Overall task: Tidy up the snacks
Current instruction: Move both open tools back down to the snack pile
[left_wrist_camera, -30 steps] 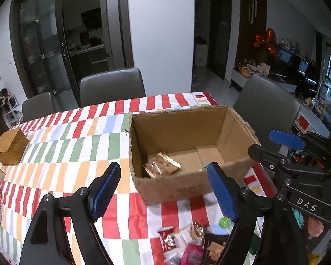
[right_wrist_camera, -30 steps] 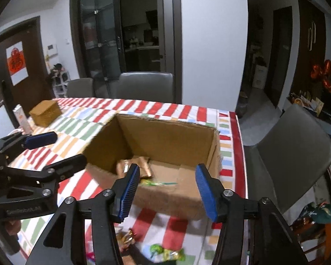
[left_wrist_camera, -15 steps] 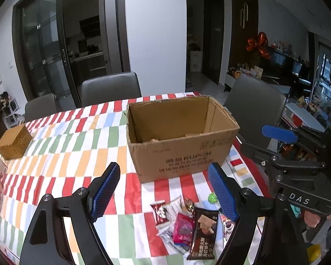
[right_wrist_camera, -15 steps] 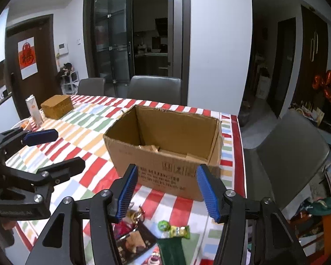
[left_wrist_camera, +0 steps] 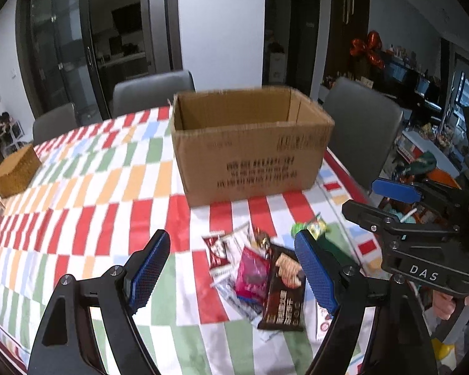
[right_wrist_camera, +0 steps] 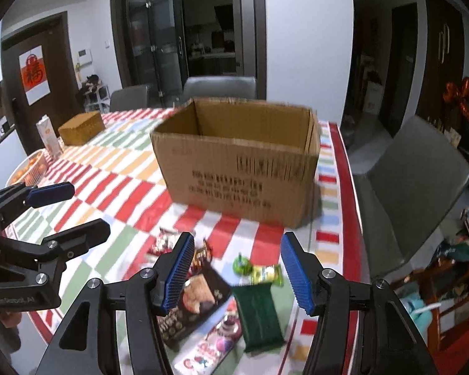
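An open cardboard box (left_wrist_camera: 250,143) stands on the striped tablecloth; it also shows in the right wrist view (right_wrist_camera: 240,162). A pile of snack packets lies in front of it: a dark biscuit packet (left_wrist_camera: 284,290), a pink packet (left_wrist_camera: 253,275), a green packet (right_wrist_camera: 259,315) and small green candies (right_wrist_camera: 265,273). My left gripper (left_wrist_camera: 231,268) is open and empty above the pile's left side. My right gripper (right_wrist_camera: 237,268) is open and empty over the pile, and it shows at the right of the left wrist view (left_wrist_camera: 390,200).
A woven basket (left_wrist_camera: 15,172) sits at the table's far left, with a carton (right_wrist_camera: 48,137) and a fruit bowl (right_wrist_camera: 28,168) near it. Grey chairs (left_wrist_camera: 153,93) stand behind the table and one (right_wrist_camera: 406,187) at its right edge.
Both grippers have pulled back and down from over the box toward the near table edge. The snack pile now lies between the fingers; the box interior is out of sight.
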Action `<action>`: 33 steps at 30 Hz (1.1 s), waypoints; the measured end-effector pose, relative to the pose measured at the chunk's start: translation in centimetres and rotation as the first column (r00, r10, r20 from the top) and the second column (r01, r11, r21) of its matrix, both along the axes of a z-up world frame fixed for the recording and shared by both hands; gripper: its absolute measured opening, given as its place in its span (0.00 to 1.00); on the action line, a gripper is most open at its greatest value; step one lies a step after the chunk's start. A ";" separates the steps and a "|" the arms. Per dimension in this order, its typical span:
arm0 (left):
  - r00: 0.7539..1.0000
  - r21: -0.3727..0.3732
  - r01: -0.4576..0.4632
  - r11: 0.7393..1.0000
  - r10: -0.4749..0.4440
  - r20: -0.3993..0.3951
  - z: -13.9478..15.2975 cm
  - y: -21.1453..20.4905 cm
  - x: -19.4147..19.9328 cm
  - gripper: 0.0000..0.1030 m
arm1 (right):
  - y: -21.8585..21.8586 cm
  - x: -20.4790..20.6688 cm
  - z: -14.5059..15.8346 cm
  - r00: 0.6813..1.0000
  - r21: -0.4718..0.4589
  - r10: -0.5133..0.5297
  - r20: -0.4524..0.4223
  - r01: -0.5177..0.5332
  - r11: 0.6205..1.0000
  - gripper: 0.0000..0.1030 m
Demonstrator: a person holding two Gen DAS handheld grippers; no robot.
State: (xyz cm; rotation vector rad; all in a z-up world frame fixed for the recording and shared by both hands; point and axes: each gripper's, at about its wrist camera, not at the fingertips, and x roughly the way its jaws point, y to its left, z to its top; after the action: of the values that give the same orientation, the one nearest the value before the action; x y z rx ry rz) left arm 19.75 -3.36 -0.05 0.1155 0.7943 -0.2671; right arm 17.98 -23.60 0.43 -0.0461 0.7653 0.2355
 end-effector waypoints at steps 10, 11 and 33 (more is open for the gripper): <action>0.992 0.006 0.020 1.000 -0.019 -0.123 -4.7 -0.2 -0.2 0.79 | -0.6 -0.6 -4.7 0.991 0.006 -0.033 -0.130 0.034 0.999 0.57; 0.991 0.009 0.022 1.000 -0.021 -0.134 -5.1 -0.2 -0.1 0.79 | -0.6 -0.6 -5.0 0.989 0.006 -0.036 -0.142 0.037 0.999 0.57; 0.965 -0.009 0.045 0.999 -0.046 -0.257 -10.6 -0.7 3.5 0.66 | -1.6 1.3 -10.9 0.952 -0.048 -0.088 -0.294 0.077 0.996 0.57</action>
State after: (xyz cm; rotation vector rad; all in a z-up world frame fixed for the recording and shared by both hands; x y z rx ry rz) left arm 23.25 -4.06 -10.62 0.0972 1.0502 -0.3315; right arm 19.25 -25.24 -10.48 -0.0127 1.0679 0.1503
